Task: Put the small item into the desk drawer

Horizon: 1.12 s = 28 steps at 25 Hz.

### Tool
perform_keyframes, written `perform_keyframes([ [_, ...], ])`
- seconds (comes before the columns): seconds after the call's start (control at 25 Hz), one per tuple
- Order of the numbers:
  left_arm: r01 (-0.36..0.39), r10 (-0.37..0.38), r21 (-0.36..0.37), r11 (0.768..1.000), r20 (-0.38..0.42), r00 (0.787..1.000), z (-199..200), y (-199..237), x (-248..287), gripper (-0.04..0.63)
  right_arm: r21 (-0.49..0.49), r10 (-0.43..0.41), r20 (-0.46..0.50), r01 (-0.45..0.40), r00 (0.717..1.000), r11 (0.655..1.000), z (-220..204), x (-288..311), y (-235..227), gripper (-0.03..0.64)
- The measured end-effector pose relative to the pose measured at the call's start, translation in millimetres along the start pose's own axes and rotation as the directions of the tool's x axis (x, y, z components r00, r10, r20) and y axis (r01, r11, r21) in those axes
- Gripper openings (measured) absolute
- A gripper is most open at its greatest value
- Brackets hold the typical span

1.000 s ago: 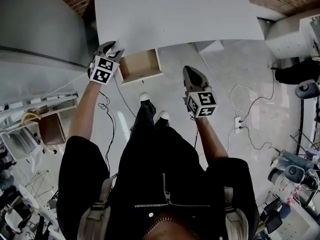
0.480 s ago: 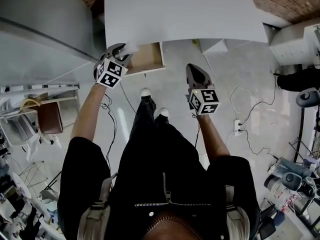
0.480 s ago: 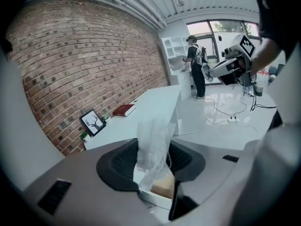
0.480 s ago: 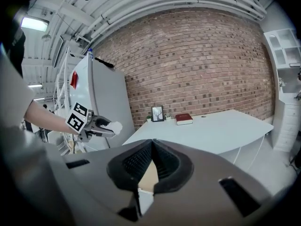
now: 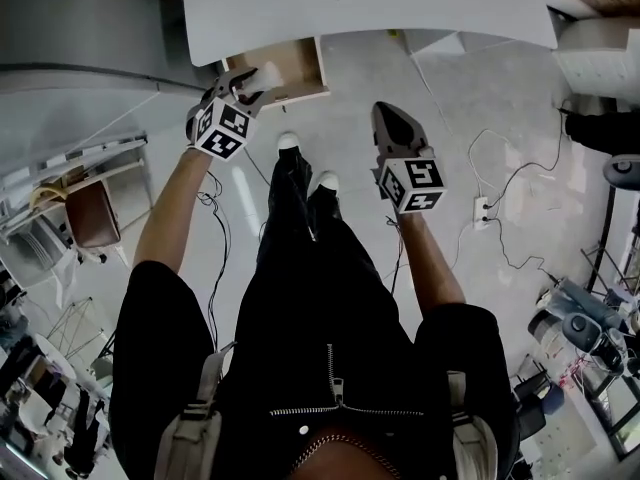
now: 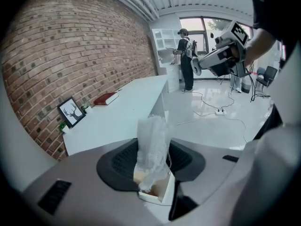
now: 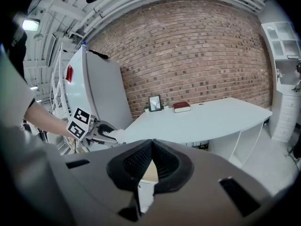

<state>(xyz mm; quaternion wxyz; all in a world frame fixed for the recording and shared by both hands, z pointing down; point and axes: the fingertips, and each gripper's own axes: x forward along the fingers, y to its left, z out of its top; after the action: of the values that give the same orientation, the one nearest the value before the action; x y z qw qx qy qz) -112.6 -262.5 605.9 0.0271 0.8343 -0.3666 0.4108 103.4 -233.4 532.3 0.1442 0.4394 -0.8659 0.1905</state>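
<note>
Head view: the left tool (image 5: 240,88) is squeezing the small item (image 5: 262,75), a thin white crinkly bag. It is holding the bag just over the near edge of the open drawer (image 5: 290,66) under the white desk (image 5: 370,8). The right tool (image 5: 392,128) is hanging off to the side of the drawer, with its jaws pressed together on nothing.

Left gripper view: the bag is sticking up tall between the jaws, which are pinching it. Only a corner of the drawer is showing right under it. If the jaws let go here, the light bag could slide sideways and land on the floor (image 5: 460,118), because it is not fully over the drawer. Its soft top could also catch on the desk edge and bend.

Right gripper view: the jaws are closed and empty. This tool is not steadying the drawer. A bump from the left tool could push the drawer partly shut and block the bag.
</note>
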Motion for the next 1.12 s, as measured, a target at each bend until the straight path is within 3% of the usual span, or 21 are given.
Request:
perform_keyframes([
  [0.24, 0.049, -0.050, -0.021, 0.999, -0.064, 0.997, -32, -8, 38, 0.176, 0.031, -0.017, -0.018, 0.017, 1.000, 0.999, -14, 3, -6, 0.008],
  [0.68, 0.114, -0.095, 0.092, 0.989, -0.190, 0.977, -81, -6, 120, 0.176, 0.121, -0.044, -0.090, 0.055, 0.995, 0.991, -53, 10, 0, 0.008],
  [0.92, 0.193, -0.164, 0.086, 0.977, -0.269, 0.949, -121, -21, 167, 0.176, 0.171, -0.084, -0.137, 0.107, 0.987, 0.980, -87, 14, -6, 0.008],
  [1.12, 0.259, -0.221, 0.059, 0.964, -0.358, 0.907, -158, -26, 202, 0.176, 0.227, -0.123, -0.176, 0.162, 0.977, 0.960, -110, 16, -14, 0.008],
])
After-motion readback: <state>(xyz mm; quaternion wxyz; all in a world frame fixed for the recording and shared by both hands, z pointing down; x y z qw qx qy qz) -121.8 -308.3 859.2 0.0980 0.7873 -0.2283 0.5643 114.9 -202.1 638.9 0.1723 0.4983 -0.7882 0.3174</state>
